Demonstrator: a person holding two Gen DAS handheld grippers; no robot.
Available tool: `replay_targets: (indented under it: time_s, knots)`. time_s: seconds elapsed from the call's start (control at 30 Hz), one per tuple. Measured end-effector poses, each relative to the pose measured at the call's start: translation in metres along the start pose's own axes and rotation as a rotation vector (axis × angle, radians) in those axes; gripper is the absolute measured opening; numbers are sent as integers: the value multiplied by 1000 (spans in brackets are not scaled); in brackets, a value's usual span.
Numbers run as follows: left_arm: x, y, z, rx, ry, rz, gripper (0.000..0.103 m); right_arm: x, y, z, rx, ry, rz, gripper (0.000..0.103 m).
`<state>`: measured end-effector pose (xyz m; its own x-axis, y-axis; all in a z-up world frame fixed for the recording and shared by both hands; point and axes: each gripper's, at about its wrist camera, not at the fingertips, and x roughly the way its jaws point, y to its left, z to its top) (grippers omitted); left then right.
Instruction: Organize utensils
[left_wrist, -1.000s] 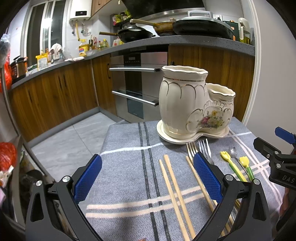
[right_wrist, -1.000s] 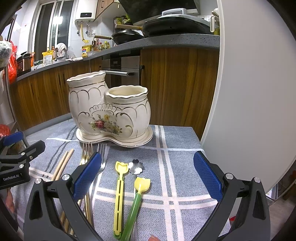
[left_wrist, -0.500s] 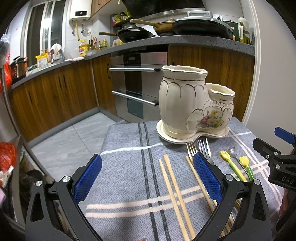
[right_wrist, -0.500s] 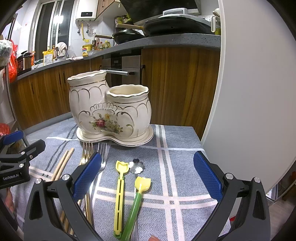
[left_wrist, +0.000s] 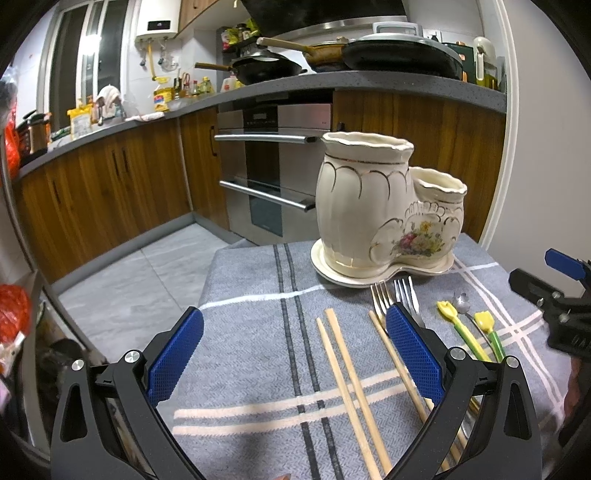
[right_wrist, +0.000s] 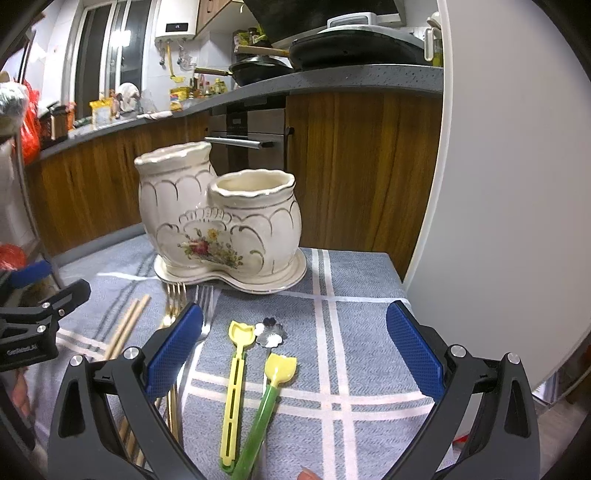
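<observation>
Two pale wooden chopsticks (left_wrist: 347, 384) lie lengthwise btwn left gripper (left_wrist: 293, 350) fingers, spread, empty. Cream two-pot ceramic holder (right_wrist: 221, 221) stands beyond. Yellow plastic spoon (right_wrist: 233, 387) lies lengthwise btwn right gripper (right_wrist: 294, 350) fingers, also spread, nearer to it.

Pans (left_wrist: 402, 61) above steel oven (left_wrist: 273, 173)

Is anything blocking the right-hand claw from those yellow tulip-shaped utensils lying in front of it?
Nothing visible does. The right gripper hangs open above the yellow tulip-topped utensils, which lie bare on the cloth; the ceramic holder stands beyond them.
</observation>
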<state>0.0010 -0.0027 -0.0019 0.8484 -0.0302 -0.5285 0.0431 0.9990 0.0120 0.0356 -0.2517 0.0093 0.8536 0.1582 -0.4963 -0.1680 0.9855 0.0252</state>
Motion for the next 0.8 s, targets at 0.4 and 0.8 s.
replay_targets:
  time_s: [0.4, 0.8]
  knots:
    - [-2, 6, 5, 23, 8, -34, 98, 8, -22, 0, 46, 54, 24, 98]
    - [15, 8, -1, 65, 68, 20, 98, 11, -20, -4, 29, 96, 37, 98]
